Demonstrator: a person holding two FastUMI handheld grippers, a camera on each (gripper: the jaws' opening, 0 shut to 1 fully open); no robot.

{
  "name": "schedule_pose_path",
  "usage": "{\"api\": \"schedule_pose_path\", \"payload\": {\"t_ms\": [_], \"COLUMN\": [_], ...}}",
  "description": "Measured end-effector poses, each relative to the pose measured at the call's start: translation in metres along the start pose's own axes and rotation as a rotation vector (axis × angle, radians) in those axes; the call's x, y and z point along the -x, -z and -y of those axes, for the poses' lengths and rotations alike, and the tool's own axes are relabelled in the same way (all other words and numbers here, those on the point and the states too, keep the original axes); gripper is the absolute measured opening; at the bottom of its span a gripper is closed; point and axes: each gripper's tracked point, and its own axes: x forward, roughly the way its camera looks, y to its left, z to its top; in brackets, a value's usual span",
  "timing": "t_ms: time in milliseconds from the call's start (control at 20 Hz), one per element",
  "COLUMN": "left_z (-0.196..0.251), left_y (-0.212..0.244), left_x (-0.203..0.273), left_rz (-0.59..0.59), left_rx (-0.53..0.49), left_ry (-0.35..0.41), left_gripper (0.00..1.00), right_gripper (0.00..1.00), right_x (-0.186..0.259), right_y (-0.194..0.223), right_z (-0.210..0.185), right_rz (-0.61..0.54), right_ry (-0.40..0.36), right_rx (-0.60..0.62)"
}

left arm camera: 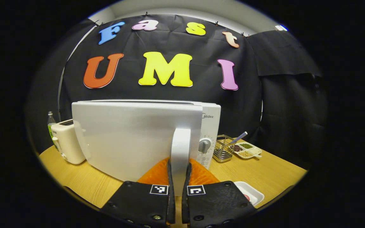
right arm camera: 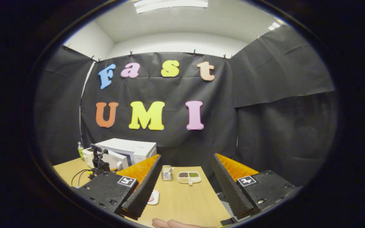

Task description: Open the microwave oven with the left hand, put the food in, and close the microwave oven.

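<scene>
One microwave [left arm camera: 144, 136] stands on the table [left arm camera: 265, 174], its door swung partly out. The left gripper [left arm camera: 179, 177] is clamped on the door handle [left arm camera: 180, 148]. One toaster [left arm camera: 67, 142], one wire basket [left arm camera: 223, 148] and one divided dish [left arm camera: 246, 150] sit nearby. The right gripper [right arm camera: 184, 186] hangs wide apart and empty above the table, a white food tray [right arm camera: 154, 197] by its left finger.

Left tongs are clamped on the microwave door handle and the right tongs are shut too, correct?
Not quite. The left tongs are clamped on the microwave door handle, as the left gripper view shows. But the right tongs are wide open, holding nothing, above the table, as the right gripper view shows.
</scene>
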Motion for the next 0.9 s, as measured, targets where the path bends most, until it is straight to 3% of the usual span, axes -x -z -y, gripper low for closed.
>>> {"api": "schedule_pose_path", "payload": {"t_ms": [50, 100, 250, 300, 350, 400, 550, 650, 700, 750, 800, 850, 900], "left_z": [-0.002, -0.006, -0.018, -0.023, -0.029, -0.036, -0.069, -0.098, -0.113, -0.123, -0.134, -0.146, -0.153], "left_y": [0.0, 0.001, 0.004, 0.007, 0.008, 0.009, 0.016, 0.014, 0.01, 0.006, 0.0, -0.006, -0.012], "left_x": [0.01, 0.02, 0.048, 0.059, 0.07, 0.082, 0.125, 0.163, 0.182, 0.2, 0.22, 0.234, 0.247], "left_rz": [0.003, 0.005, 0.007, 0.005, 0.009, 0.008, -0.009, 0.018, 0.028, 0.04, 0.052, 0.067, 0.071], "left_rx": [-0.015, -0.019, -0.013, -0.012, -0.015, -0.019, -0.029, -0.035, -0.035, -0.038, -0.039, -0.039, -0.039], "left_ry": [0.005, 0.006, 0.018, 0.021, 0.022, 0.019, -0.017, -0.076, -0.11, -0.129, -0.16, -0.191, -0.215], "left_gripper": [0.08, 0.07, 0.07, 0.08, 0.07, 0.08, 0.11, 0.3, 0.38, 0.55, 0.93, 0.97, 0.95], "right_gripper": [1.0, 0.92, 0.92, 1.0, 0.92, 1.0, 0.92, 0.92, 1.0, 1.0, 1.0, 0.92, 0.92], "right_x": [0.004, 0.008, 0.017, 0.02, 0.023, 0.025, 0.029, 0.03, 0.03, 0.029, 0.027, 0.024, 0.019], "right_y": [0.0, -0.002, -0.009, -0.012, -0.013, -0.014, -0.017, -0.014, -0.012, -0.009, -0.008, -0.005, -0.003], "right_z": [-0.001, -0.005, -0.015, -0.019, -0.024, -0.028, -0.044, -0.053, -0.058, -0.063, -0.068, -0.072, -0.075], "right_rz": [-0.003, -0.003, 0.004, 0.008, 0.011, 0.013, 0.02, 0.019, 0.016, 0.009, 0.004, 0.0, -0.007], "right_ry": [0.003, 0.003, 0.008, 0.005, 0.001, -0.005, -0.023, -0.036, -0.045, -0.053, -0.061, -0.066, -0.069], "right_rx": [-0.002, -0.004, -0.006, -0.004, 0.0, 0.004, 0.022, 0.033, 0.037, 0.043, 0.047, 0.055, 0.067]}}
